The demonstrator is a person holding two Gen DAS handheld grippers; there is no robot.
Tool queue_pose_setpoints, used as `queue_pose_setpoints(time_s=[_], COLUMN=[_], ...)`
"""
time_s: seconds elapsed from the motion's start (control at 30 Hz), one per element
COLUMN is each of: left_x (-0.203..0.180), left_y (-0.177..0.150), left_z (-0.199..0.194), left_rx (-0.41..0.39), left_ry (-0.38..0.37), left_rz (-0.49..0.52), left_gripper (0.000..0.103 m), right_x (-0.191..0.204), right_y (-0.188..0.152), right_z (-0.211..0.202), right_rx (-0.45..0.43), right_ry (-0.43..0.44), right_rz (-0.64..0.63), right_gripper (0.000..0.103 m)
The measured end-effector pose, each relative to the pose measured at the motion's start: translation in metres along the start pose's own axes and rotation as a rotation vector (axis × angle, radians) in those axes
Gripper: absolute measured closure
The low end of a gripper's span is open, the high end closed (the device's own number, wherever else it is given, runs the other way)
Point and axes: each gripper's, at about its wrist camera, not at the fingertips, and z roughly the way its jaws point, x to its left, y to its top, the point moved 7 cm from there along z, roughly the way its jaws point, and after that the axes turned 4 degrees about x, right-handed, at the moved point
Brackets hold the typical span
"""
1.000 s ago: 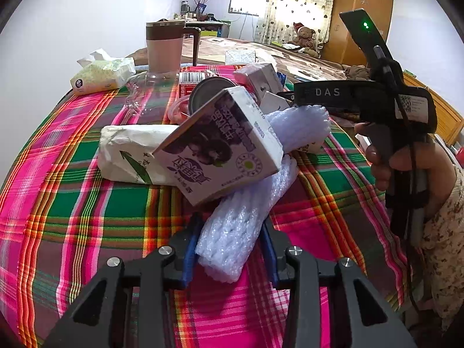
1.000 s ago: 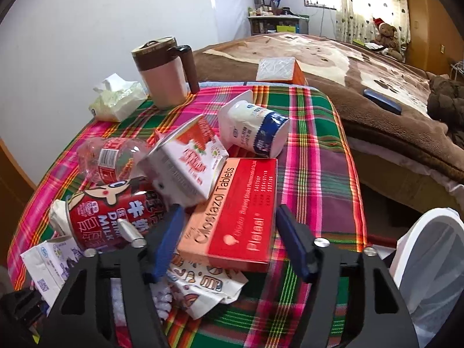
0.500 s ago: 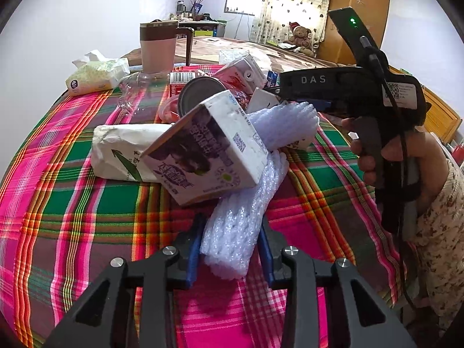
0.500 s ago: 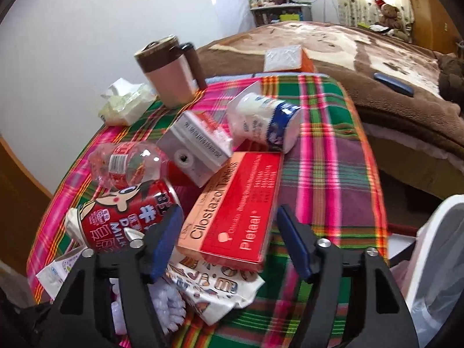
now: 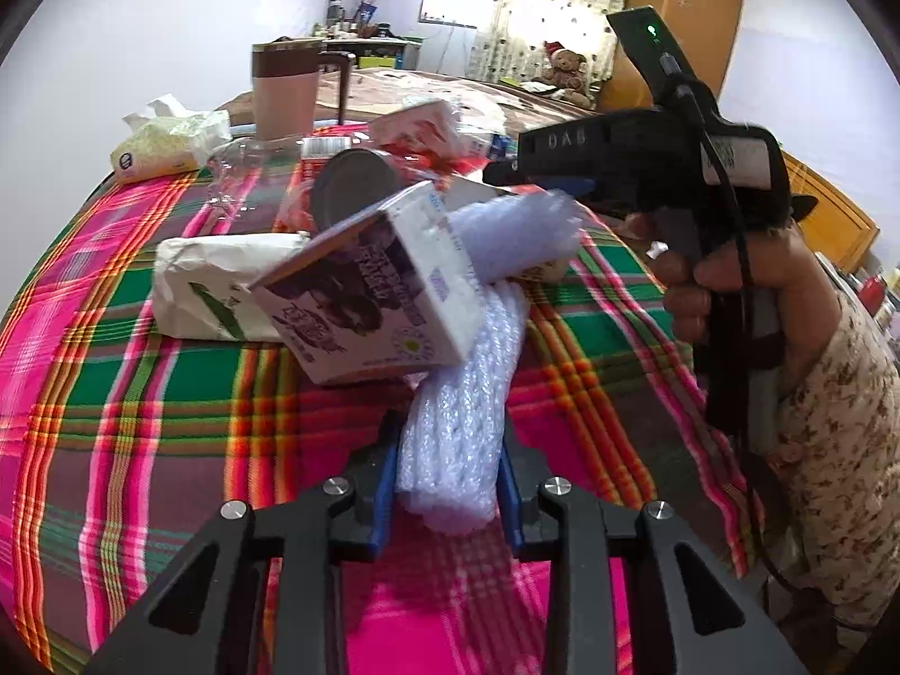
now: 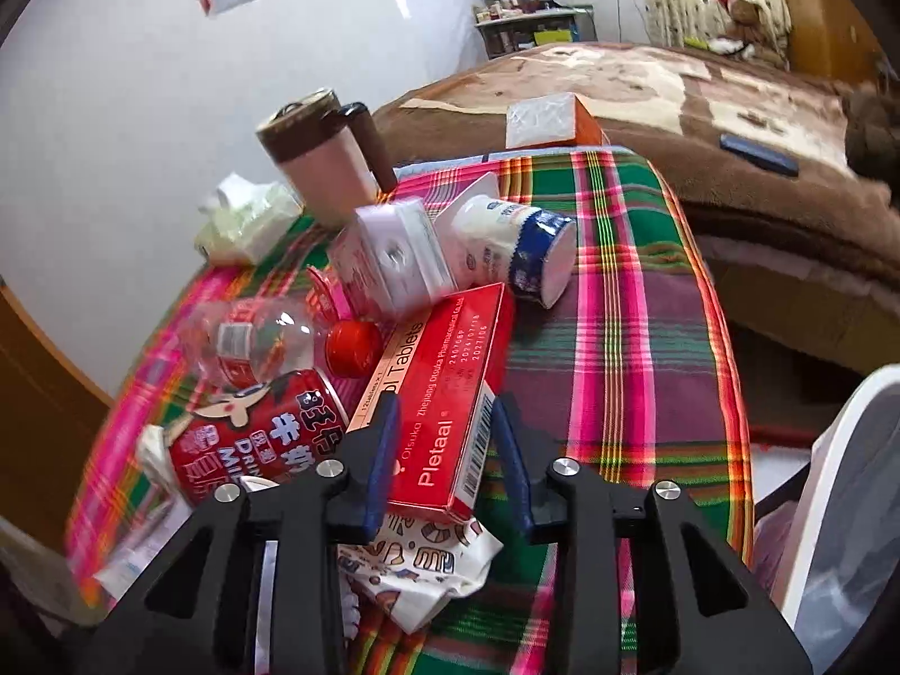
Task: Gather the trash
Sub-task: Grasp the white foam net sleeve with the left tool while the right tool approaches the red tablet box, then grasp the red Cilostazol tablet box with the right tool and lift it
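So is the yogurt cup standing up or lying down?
Lying down. The yogurt cup rests on its side on the plaid tablecloth, its round blue-banded end facing the camera, beside the red tablet box.

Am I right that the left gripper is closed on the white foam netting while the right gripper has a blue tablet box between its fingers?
Not quite: the tablet box is red, not blue, as the right wrist view shows. It lies between the right gripper fingers, which are closing on it. The rest holds: in the left wrist view the left gripper is shut on the white foam netting.
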Motion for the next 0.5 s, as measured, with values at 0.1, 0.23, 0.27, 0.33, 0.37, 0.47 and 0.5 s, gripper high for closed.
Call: queue_pose_setpoints(time_s=[0.1,0.23,0.27,0.33,0.37,0.47,0.5], left_x=[-0.007,-0.005,-0.004,-0.004,-0.003,-0.005,-0.005], left_y=[-0.002,-0.001,0.0,0.0,0.0,-0.001,-0.001], left_z=[-0.001,0.0,-0.002,-0.004,-0.005,-0.008,-0.008], left_rx=[0.002,0.004,0.0,-0.007,-0.012,-0.019,-0.017], left_ry=[-0.011,-0.003,-0.003,0.005,0.021,0.03,0.021], left_rz=[0.015,0.008,0.006,0.011,0.019,0.039,0.038], left_gripper=[0.072,0.072,0.072,0.072,0.072,0.07,0.068], right_x=[0.003,0.006,0.007,0.009,0.011,0.02,0.023], right_y=[-0.003,0.001,0.002,0.002,0.001,0.002,0.003], right_z=[0.004,0.005,0.009,0.01,0.012,0.015,0.017], right_rx=[0.023,0.021,0.029,0.049,0.065,0.082,0.085], right_ry=[0.02,0.047,0.051,0.053,0.052,0.073,0.062], right_rz=[-0.015,0.011,0.02,0.021,0.021,0.017,0.009], right_gripper=[0.069,0.068,0.068,0.05,0.039,0.024,0.024])
